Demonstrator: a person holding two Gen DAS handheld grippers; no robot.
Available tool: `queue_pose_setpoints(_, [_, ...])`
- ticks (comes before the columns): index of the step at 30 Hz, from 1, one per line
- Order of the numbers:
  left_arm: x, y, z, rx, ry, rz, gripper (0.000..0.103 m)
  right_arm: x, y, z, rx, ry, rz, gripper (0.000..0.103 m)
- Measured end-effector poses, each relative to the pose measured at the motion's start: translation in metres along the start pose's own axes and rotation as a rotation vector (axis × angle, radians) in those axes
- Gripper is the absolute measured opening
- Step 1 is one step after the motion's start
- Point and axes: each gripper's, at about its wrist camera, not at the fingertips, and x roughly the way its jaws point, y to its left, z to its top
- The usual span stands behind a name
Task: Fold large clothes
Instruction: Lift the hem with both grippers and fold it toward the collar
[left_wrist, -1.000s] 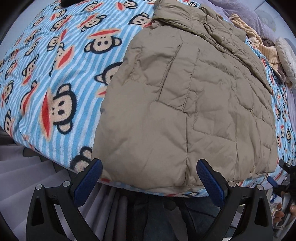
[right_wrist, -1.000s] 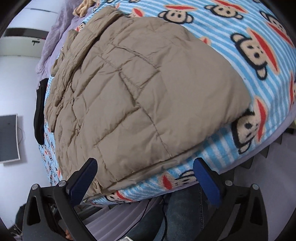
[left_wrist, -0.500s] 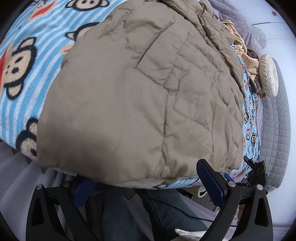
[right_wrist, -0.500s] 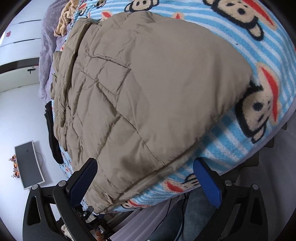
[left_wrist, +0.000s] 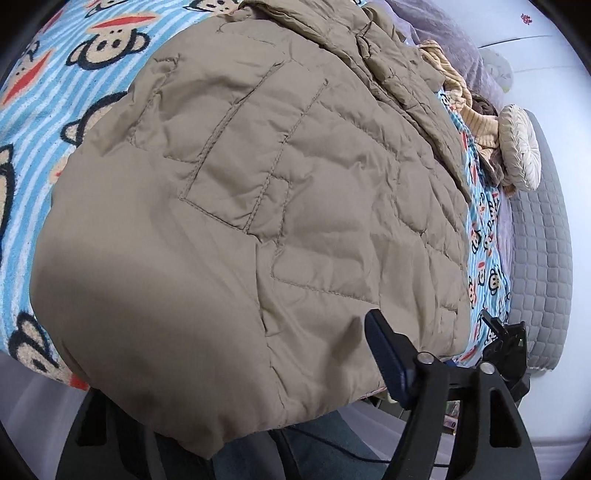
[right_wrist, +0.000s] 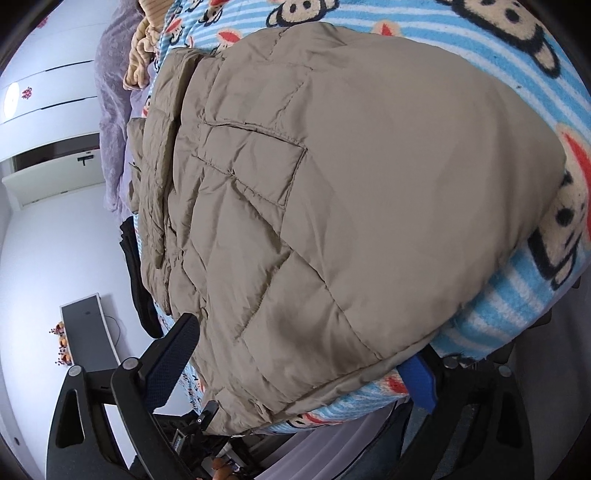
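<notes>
A tan quilted puffer jacket (left_wrist: 277, 192) lies spread on the blue striped monkey blanket (left_wrist: 55, 85), its hem hanging over the near bed edge. My left gripper (left_wrist: 291, 332) straddles that hem. Its right finger (left_wrist: 388, 362) presses into the fabric, and the jacket covers its left finger. In the right wrist view the jacket (right_wrist: 351, 192) fills the frame, and my right gripper (right_wrist: 299, 343) is open around the hem at the other corner. One of its fingers (right_wrist: 177, 354) rests beside the jacket's edge, and the other finger (right_wrist: 421, 380) sits under the blanket (right_wrist: 517, 314).
A yellow striped garment (left_wrist: 461, 107), a round cushion (left_wrist: 519, 147) and a purple blanket (left_wrist: 443, 37) lie past the jacket's collar. Grey quilted mattress (left_wrist: 543, 229) shows on the right. A black garment (right_wrist: 136, 280) hangs off the bed's side. A person's jeans (left_wrist: 332, 450) are below the hem.
Both grippers have moved in from the bed edge onto the jacket's hem. The left gripper's visible finger has swung inward and the hem now covers its other finger.
</notes>
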Motion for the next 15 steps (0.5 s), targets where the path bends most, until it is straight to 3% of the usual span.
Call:
queue_pose_setpoints(2, [-0.002, 0.001, 0.002, 0.004, -0.005, 0.010, 0.049, 0.003, -0.002, 0.003, 0.001, 0.023, -0.035, 0.057])
queue_pose_setpoints(3, [-0.004, 0.002, 0.002, 0.009, -0.007, 0.015, 0.036, 0.003, -0.003, 0.005, -0.006, 0.028, -0.063, 0.045])
queue_pose_setpoints(4, [-0.005, 0.001, 0.003, 0.014, -0.008, 0.022, 0.028, 0.002, -0.002, 0.007, -0.017, 0.029, -0.088, 0.024])
queue_pose_setpoints(5, [-0.009, 0.001, 0.004, 0.019, -0.014, 0.030, 0.026, 0.001, 0.001, 0.009, -0.029, 0.031, -0.089, 0.018])
queue_pose_setpoints(7, [-0.019, -0.003, 0.007, 0.025, -0.039, 0.022, 0.019, -0.003, 0.012, 0.011, -0.077, 0.033, -0.077, 0.015])
queue_pose_setpoints(15, [-0.070, -0.039, 0.036, 0.066, -0.181, -0.002, 0.019, -0.021, 0.080, 0.034, -0.279, 0.037, -0.069, 0.013])
